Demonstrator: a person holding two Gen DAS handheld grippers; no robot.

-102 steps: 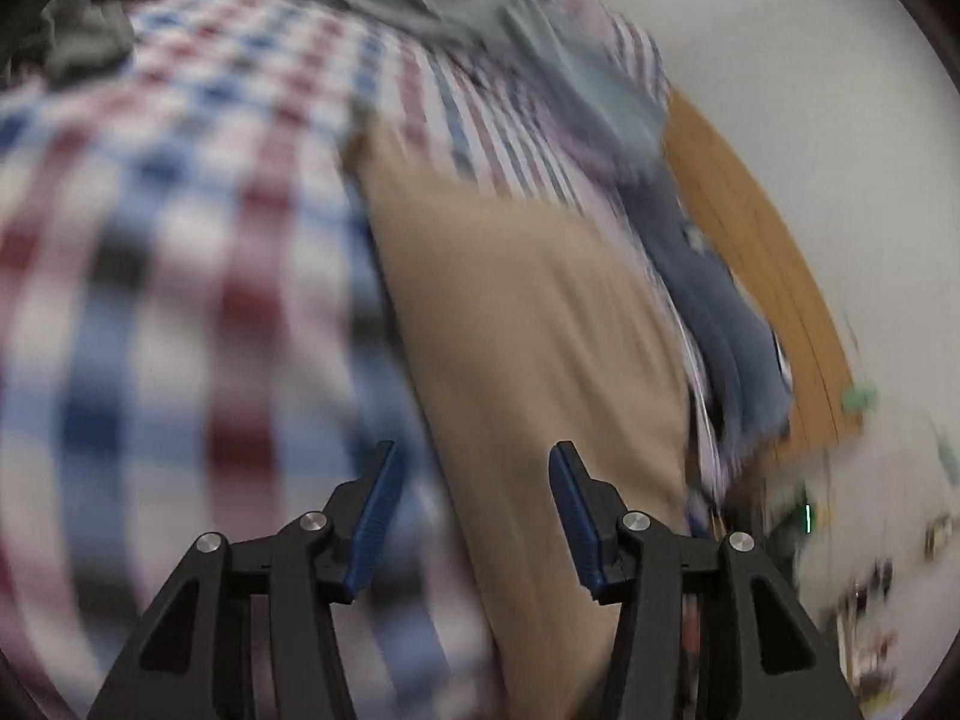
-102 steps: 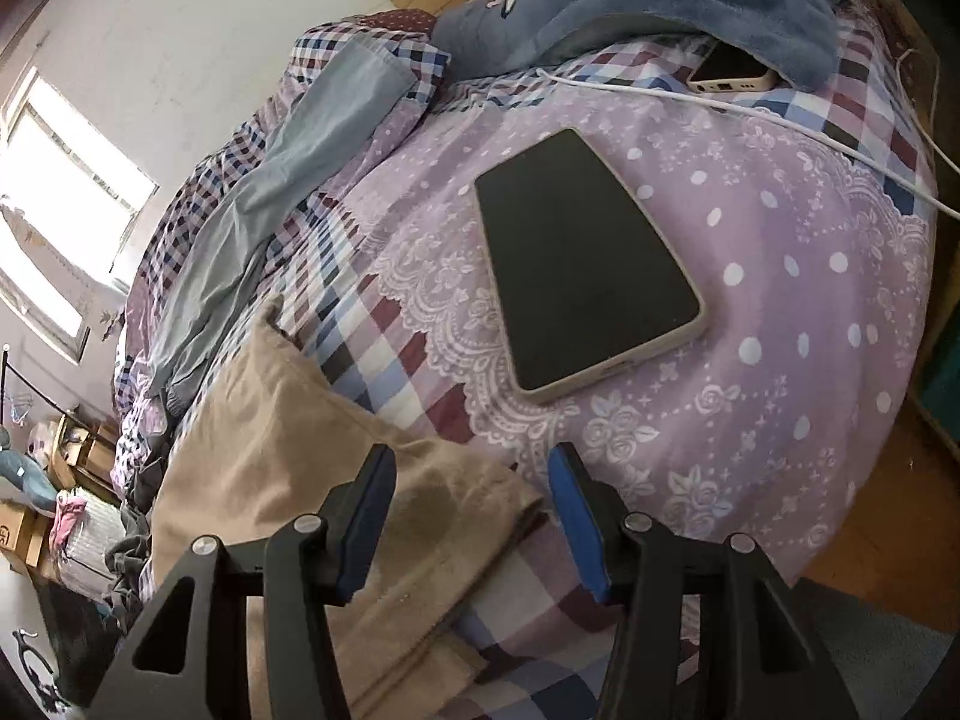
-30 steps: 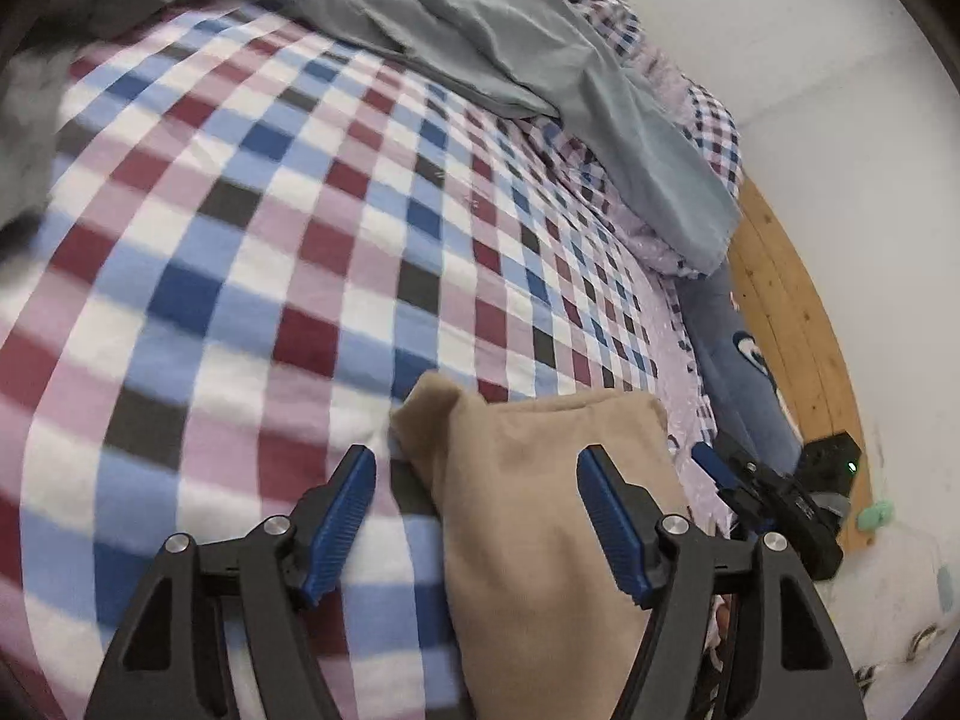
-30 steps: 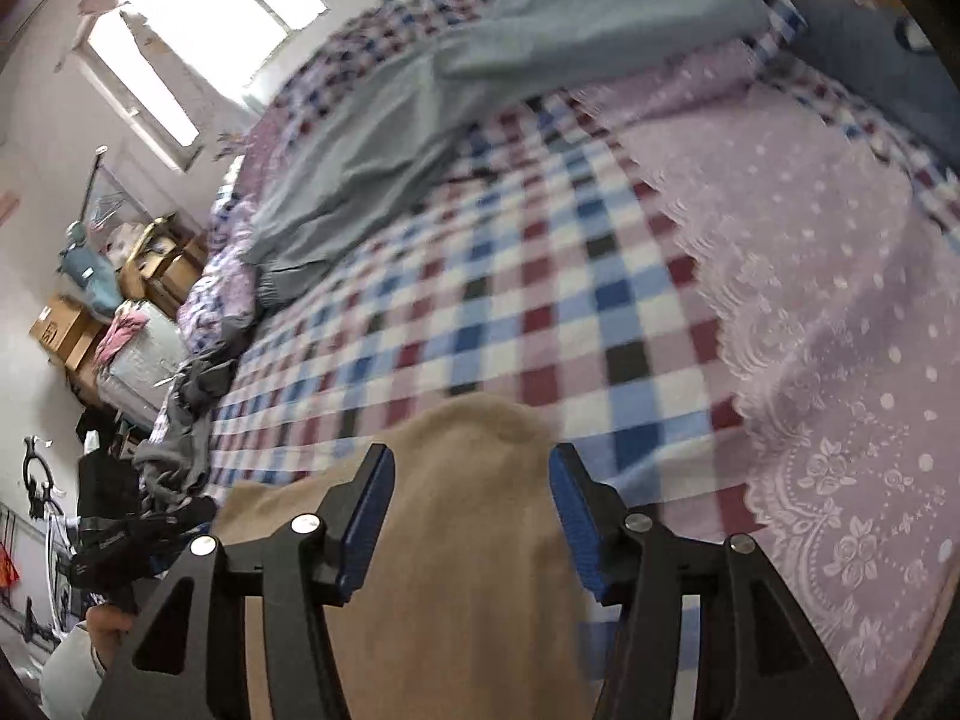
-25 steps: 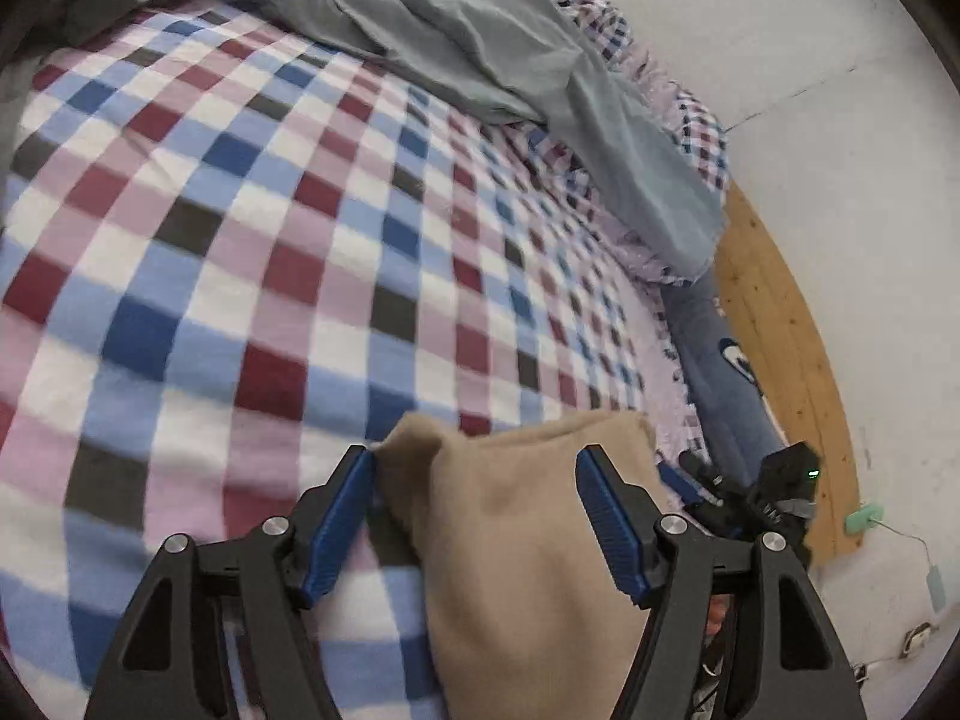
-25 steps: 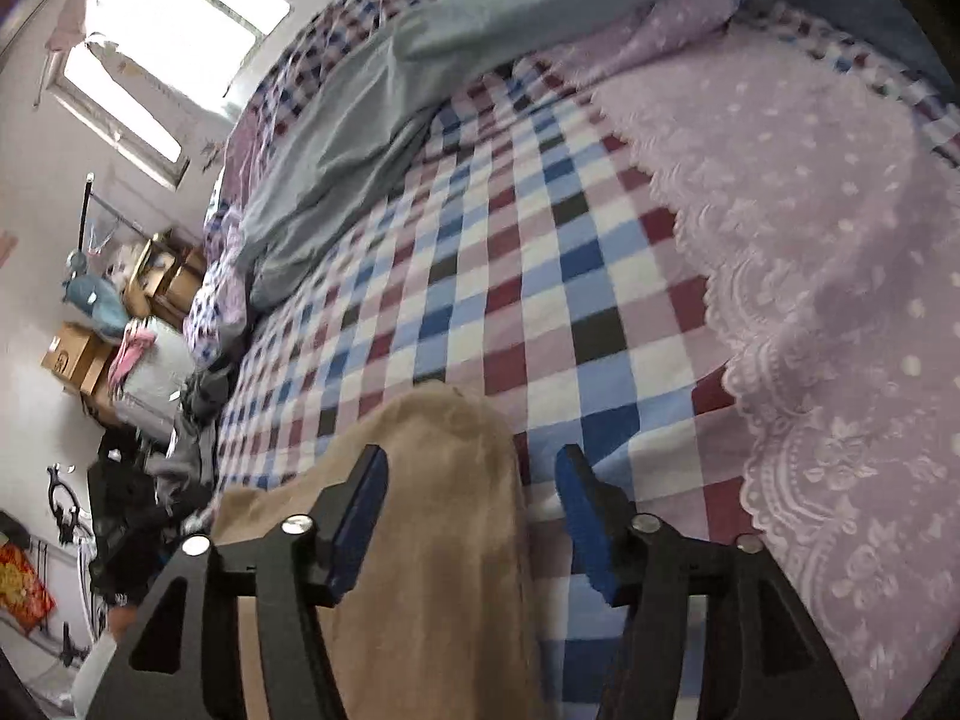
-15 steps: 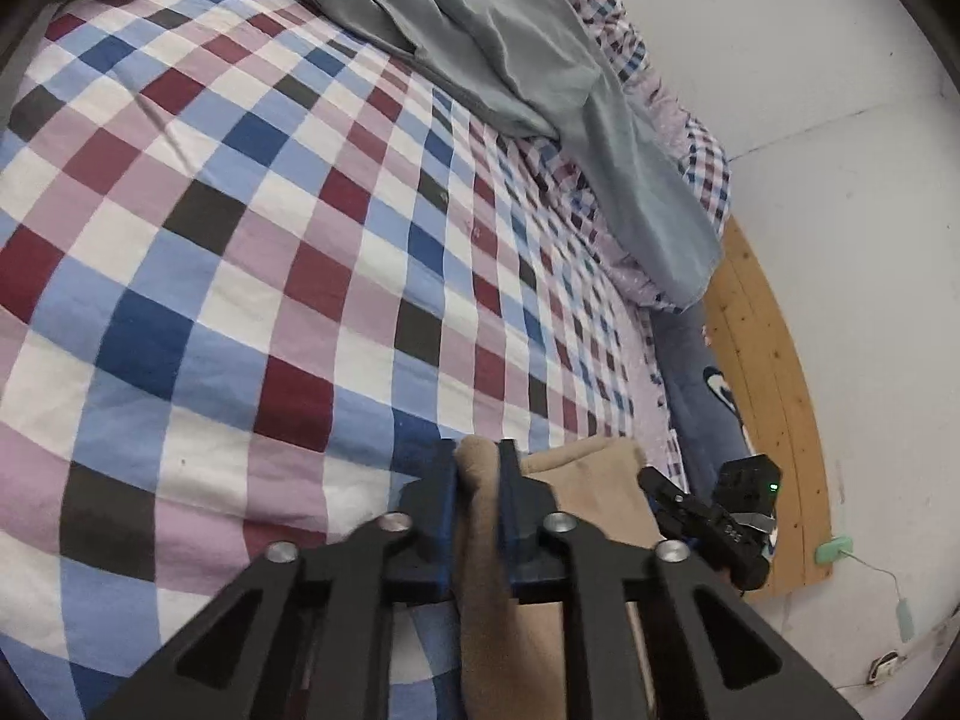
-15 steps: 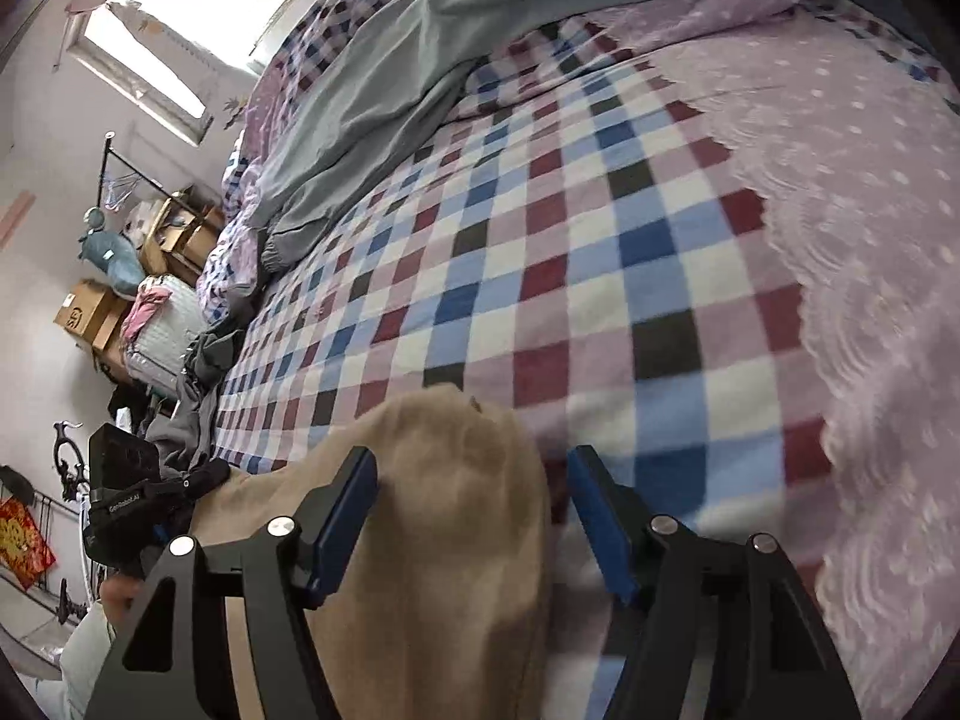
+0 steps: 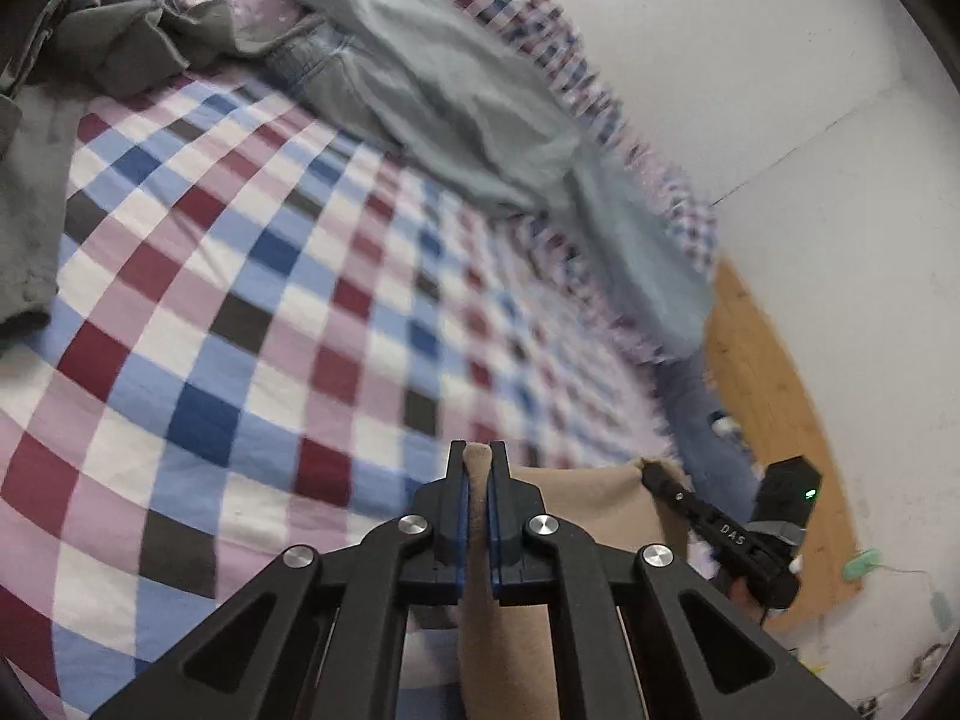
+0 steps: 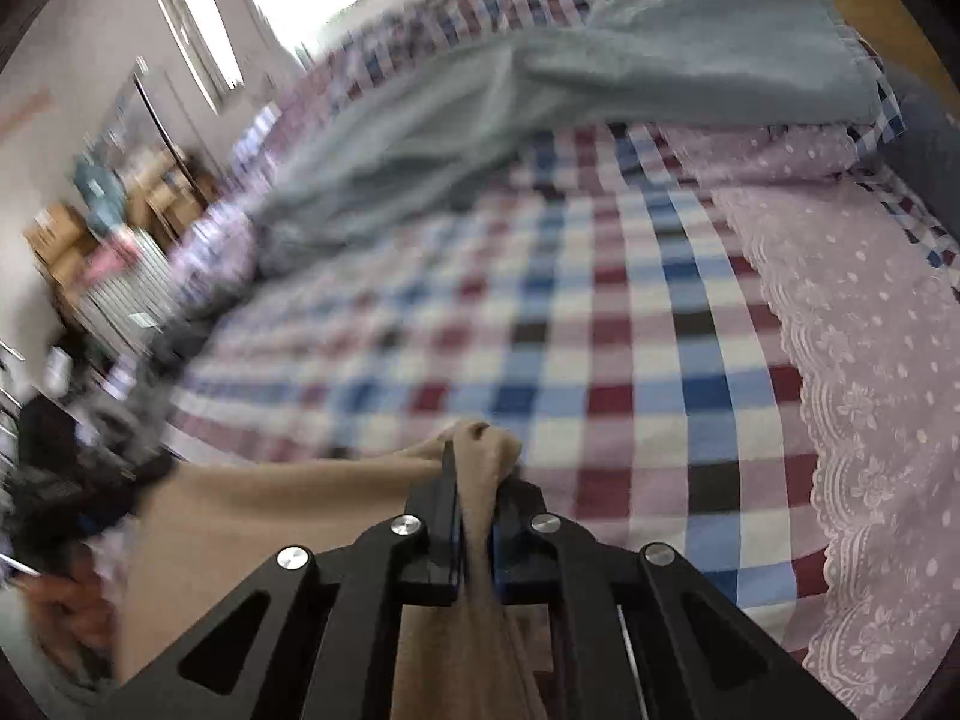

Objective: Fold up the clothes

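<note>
**Both grippers clamp the tan garment over the checked bed**

The left gripper point(image 9: 478, 456) is closed tight on a corner of the tan garment point(image 9: 591, 501), the cloth pinched between its blue pads with a small tuft poking out above the fingertips. The right gripper point(image 10: 477, 468) is closed on another corner of the same tan garment point(image 10: 288, 516) — a bunched knob of fabric sticks out past its tips. Between the two holds the cloth stretches as a taut edge just above the checked bedspread point(image 9: 252, 324), and the rest of it hangs down toward the cameras.

In the left wrist view the right gripper point(image 9: 651, 471) shows at the far corner of the tan cloth, with a green light on its black body. In the right wrist view the other gripper sits at the left edge, blurred, with a hand point(image 10: 72, 606) below it.

Farther up the bed lies a grey-blue garment point(image 9: 480, 120), spread long across the covers and well apart from the tan one. A dark olive garment point(image 9: 120, 36) is crumpled near the bed's far corner — a wooden headboard point(image 9: 774, 396) stands against the white wall.
</note>
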